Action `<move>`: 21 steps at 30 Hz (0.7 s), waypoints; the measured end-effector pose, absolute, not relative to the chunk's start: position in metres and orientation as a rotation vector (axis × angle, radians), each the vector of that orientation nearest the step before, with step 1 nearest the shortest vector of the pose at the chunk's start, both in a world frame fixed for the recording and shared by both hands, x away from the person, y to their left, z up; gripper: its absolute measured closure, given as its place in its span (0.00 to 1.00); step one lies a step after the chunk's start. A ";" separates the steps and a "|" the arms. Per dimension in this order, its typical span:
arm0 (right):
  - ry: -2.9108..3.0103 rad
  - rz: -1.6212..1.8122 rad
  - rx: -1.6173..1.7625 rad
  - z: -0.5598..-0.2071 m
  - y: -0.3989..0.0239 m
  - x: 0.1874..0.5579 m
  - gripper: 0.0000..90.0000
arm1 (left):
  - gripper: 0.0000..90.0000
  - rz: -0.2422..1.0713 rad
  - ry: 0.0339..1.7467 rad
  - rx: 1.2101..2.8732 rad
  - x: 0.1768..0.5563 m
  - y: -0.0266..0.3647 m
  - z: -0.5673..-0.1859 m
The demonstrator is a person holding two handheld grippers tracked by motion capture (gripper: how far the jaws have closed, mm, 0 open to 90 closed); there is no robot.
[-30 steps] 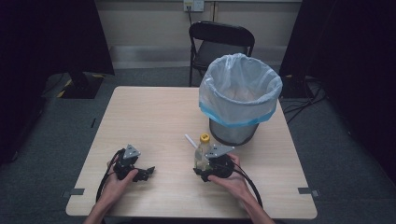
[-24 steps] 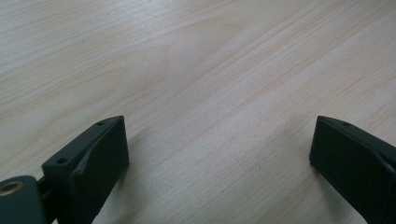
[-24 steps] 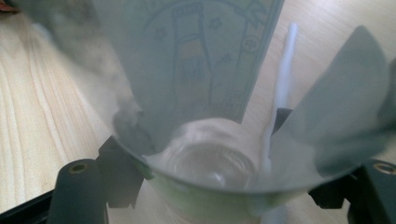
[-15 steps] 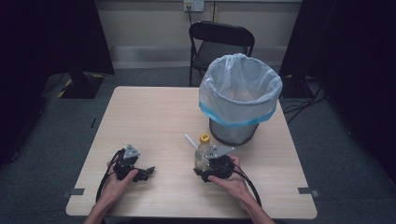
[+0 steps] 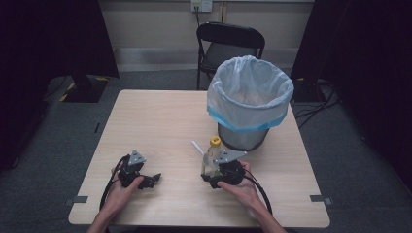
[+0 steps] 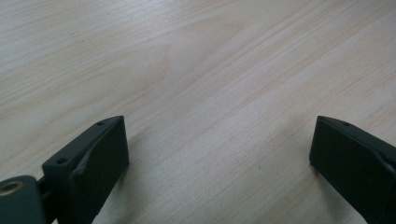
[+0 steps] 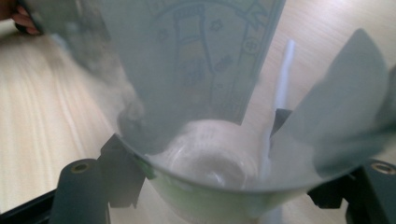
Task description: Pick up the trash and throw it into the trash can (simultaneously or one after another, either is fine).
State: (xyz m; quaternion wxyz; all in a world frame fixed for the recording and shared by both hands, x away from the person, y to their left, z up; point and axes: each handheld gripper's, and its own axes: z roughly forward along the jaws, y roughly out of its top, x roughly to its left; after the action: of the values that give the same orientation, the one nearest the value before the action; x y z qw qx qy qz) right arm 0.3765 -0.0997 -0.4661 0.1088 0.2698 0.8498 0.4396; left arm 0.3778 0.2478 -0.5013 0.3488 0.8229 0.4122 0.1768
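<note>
- High view shows a small clear plastic bottle (image 5: 212, 158) with a yellow cap standing upright on the tabletop (image 5: 160, 121), near the front edge on the person's right side and just in front of the bin (image 5: 248, 104).
- Its body is see-through and pale, with a printed label; in the right gripper view the bottle (image 7: 196, 93) rises close to the lens, its label showing faint drawn figures and its rounded base sitting low between the jaws.
- A thin white straw (image 5: 198, 147) lies on the tabletop just beside the bottle on its left, slanting away from it; in the right gripper view the straw (image 7: 282, 79) appears as a pale stick behind the bottle.
- The right gripper (image 5: 216, 170) sits at the bottle's foot, held by the person's right hand (image 5: 238, 187), with its jaws spread wide on either side of the base.
- Whether the jaws actually press on the plastic I cannot tell, since the blurred bottle hides the contact.
- The left gripper (image 5: 154, 178) rests low on the tabletop well apart from the bottle, in the person's left hand (image 5: 121, 187).
- In the left gripper view its jaws are released, standing wide apart with bare wood between them.
</note>
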 end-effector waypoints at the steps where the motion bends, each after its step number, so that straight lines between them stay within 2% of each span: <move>1: 2.502 1.301 0.803 -0.465 -0.099 0.376 0.31 | 0.05 0.458 1.069 2.132 0.378 0.248 -0.501; 21: 2.466 1.367 0.776 -0.433 -0.102 0.372 0.31 | 0.05 0.458 1.070 2.131 0.378 0.248 -0.501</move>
State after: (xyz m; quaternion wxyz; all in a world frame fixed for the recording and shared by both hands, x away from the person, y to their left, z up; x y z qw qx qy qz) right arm 0.3716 -0.1024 -0.4326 0.1083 0.2637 0.8383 0.4648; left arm 0.3776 0.2478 -0.5014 0.3490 0.8224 0.4129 0.1769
